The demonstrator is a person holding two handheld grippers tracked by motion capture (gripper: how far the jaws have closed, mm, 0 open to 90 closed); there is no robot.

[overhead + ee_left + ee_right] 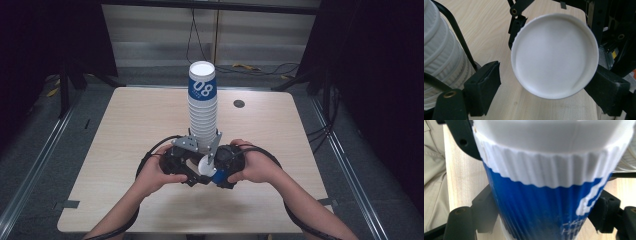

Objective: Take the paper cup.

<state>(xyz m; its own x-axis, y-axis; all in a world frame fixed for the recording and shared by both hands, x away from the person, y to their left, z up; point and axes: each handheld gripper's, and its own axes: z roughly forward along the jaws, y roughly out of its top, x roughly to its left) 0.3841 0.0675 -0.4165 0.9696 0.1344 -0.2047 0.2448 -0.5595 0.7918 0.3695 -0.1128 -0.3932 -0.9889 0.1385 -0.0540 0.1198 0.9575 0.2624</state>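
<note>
A tall stack of upturned white ribbed paper cups stands mid-table, its top cup blue with "08". In front of its foot a single blue-and-white cup lies on its side between both grippers. My right gripper is shut on this cup; in the right gripper view the blue cup sits between the jaws of the right gripper, both pads against its ribbed wall. In the left gripper view the cup's white round end faces me between the jaws of my left gripper, which is open, its left pad apart from the cup. The stack rises at left.
The light wooden table has a small grey disc at the back right. Cables lie on the floor behind the table. Dark curtains and metal rails flank both sides. The person's light clothing is at the left of the right gripper view.
</note>
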